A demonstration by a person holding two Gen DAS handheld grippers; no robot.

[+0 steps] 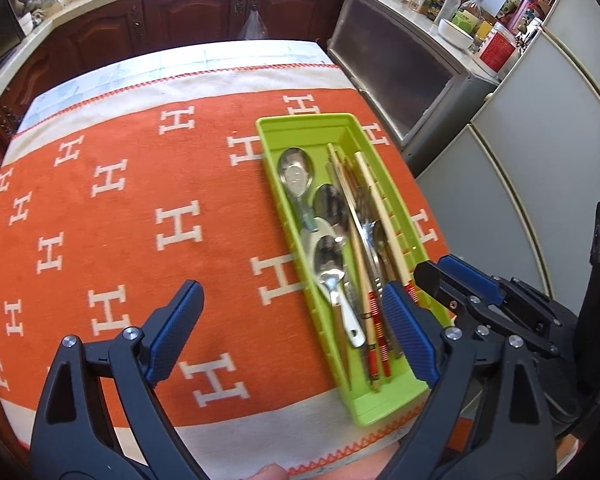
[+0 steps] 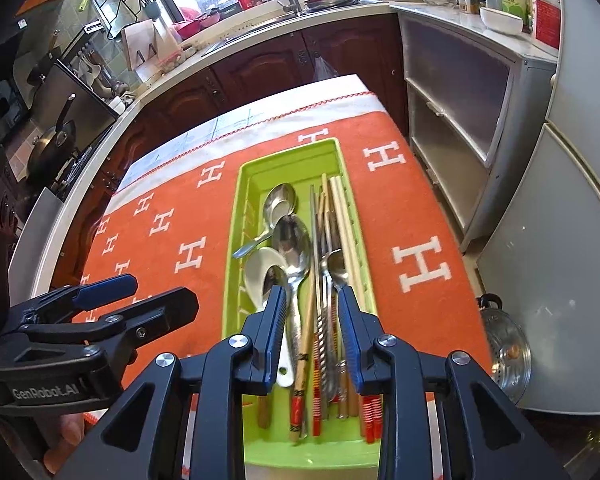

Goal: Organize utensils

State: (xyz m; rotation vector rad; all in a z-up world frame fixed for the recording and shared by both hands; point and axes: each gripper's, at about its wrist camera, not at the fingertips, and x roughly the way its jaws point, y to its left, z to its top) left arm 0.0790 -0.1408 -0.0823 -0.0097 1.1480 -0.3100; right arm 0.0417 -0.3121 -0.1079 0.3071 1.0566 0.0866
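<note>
A table covered by an orange cloth [image 1: 140, 208] patterned with white H shapes fills both views, with dark wooden cabinets [image 2: 260, 68] behind it. On the cloth, toward its right side, lies a long green tray [image 2: 242, 208] holding the utensils: metal spoons [image 2: 292, 236], a white spoon [image 1: 350, 320], a fork and chopsticks [image 2: 346, 220] with red-banded ends, all lying lengthwise and overlapping. The left gripper [image 1: 296, 328] hovers over the near left edge of the tray with its fingers spread wide and nothing between them; one blue pad stands over the cloth, the other over the tray's near end. The right gripper [image 2: 310, 320] hangs above the tray's near half, its fingers partly apart over the utensil handles, pinching nothing that can be made out.
</note>
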